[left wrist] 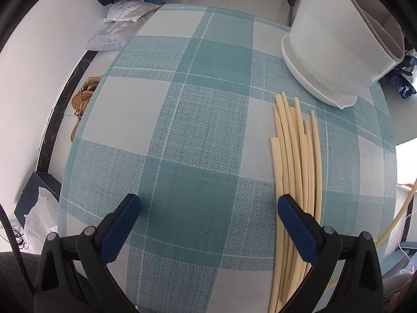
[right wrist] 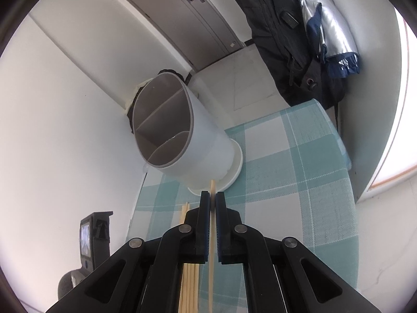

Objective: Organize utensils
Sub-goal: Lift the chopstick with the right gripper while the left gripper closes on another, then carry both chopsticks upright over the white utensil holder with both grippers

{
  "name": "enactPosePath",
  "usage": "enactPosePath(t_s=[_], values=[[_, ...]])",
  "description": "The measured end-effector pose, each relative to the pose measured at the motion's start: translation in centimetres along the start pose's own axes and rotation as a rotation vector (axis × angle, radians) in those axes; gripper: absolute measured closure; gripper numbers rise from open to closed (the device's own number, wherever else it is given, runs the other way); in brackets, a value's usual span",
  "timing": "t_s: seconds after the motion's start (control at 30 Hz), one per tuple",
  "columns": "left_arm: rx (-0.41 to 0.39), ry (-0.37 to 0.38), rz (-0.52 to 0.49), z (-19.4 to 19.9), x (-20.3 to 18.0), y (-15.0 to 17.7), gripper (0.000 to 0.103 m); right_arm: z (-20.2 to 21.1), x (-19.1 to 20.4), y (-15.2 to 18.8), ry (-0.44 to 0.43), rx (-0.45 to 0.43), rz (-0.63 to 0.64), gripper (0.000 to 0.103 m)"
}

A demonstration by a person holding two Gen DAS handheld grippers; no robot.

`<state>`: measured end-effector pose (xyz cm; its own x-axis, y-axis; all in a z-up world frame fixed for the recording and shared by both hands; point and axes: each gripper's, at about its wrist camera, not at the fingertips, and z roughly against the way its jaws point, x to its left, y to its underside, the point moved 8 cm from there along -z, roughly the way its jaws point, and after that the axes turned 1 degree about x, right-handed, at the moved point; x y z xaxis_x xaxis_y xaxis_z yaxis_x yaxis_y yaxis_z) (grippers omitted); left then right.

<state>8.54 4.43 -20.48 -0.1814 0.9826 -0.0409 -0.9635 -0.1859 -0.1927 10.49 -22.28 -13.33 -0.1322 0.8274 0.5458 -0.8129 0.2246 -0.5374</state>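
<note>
We see right hand-held gripper [right wrist: 212, 195] pinching single chopstick [right wrist: 211, 234], tip poking out toward white utensil holder [right wrist: 182, 135]. Holder stands on checked worktop [right wrist: 299, 182], three grey compartments, none filled as far as we see. Our left hand-held gripper [left wrist: 208, 206] spread wide, hovering low over worktop. Chopstick bundle [left wrist: 297, 156] lies beside its right finger, near holder base.
</note>
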Motion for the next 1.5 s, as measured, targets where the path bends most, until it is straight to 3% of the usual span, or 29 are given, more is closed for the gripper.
enactPosePath(t_s=[0.53, 0.7, 0.8, 0.87, 0.93, 1.0, 1.17, 1.27, 1.33, 1.5], values=[[0.003, -0.036, -0.019, -1.5, -0.9, -0.9, 0.003, 0.6, 0.0, 0.0, -0.021, -0.011, 0.008, 0.1], [-0.021, -0.032, -0.047, -2.3, -2.7, -2.4, 0.018, 0.5, -0.2, 0.0, -0.017, -0.009, 0.008, 0.1], [-0.047, -0.026, -0.047, -1.9, -3.9, -1.7, 0.037, 0.6, 0.0, -0.1, -0.017, -0.017, 0.019, 0.1], [-0.065, -0.021, -0.062, -1.7, -4.7, -1.5, 0.064, 0.7, 0.1, -0.1, -0.015, -0.021, 0.027, 0.1], [-0.073, -0.02, -0.089, -1.6, -5.1, -1.6, 0.084, 0.8, 0.2, -0.1, -0.013, -0.027, 0.035, 0.1], [-0.069, -0.013, -0.087, -1.7, -5.3, -1.6, 0.098, 1.0, 0.3, -0.1, -0.011, -0.033, 0.042, 0.1], [-0.075, 0.041, -0.033, -1.7, -4.6, -2.0, 0.101, 1.2, 1.0, 0.1, 0.002, -0.042, 0.069, 0.1], [-0.127, 0.068, -0.027, -0.3, -4.5, -2.3, 0.101, 1.5, 2.0, 0.4, 0.026, -0.053, 0.131, 0.1], [-0.165, 0.125, -0.009, 1.3, -4.3, -2.4, 0.101, 1.9, 2.7, 0.5, 0.034, -0.068, 0.167, 0.1], [-0.386, 0.259, -0.005, 7.7, -4.5, -2.0, 0.101, 3.2, 4.6, 1.1, 0.048, -0.12, 0.246, 0.1]])
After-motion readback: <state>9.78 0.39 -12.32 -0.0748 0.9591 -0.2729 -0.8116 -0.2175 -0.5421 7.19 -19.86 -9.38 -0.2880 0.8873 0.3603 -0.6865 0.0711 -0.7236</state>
